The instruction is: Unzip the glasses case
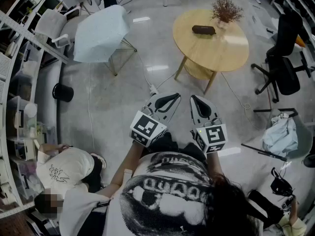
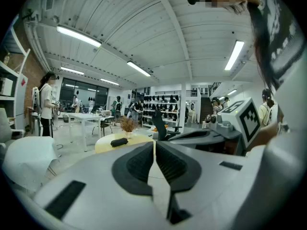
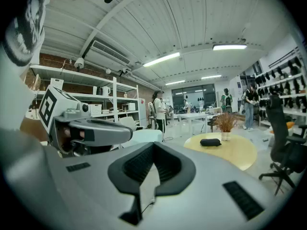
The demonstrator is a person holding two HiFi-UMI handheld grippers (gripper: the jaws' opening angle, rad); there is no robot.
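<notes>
Left gripper [image 1: 167, 102] and right gripper [image 1: 199, 104] are both closed and empty, well short of the small black oblong glasses case [image 1: 203, 29] near the round pale wooden tabletop's [image 1: 221, 53] far edge (beside a dried plant [image 1: 225, 9]), likely light and stiff: pin its body, pinch the zip pull

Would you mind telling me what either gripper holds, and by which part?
Nothing: the left gripper and right gripper are shut, empty; the glasses case lies on the round table.
</notes>
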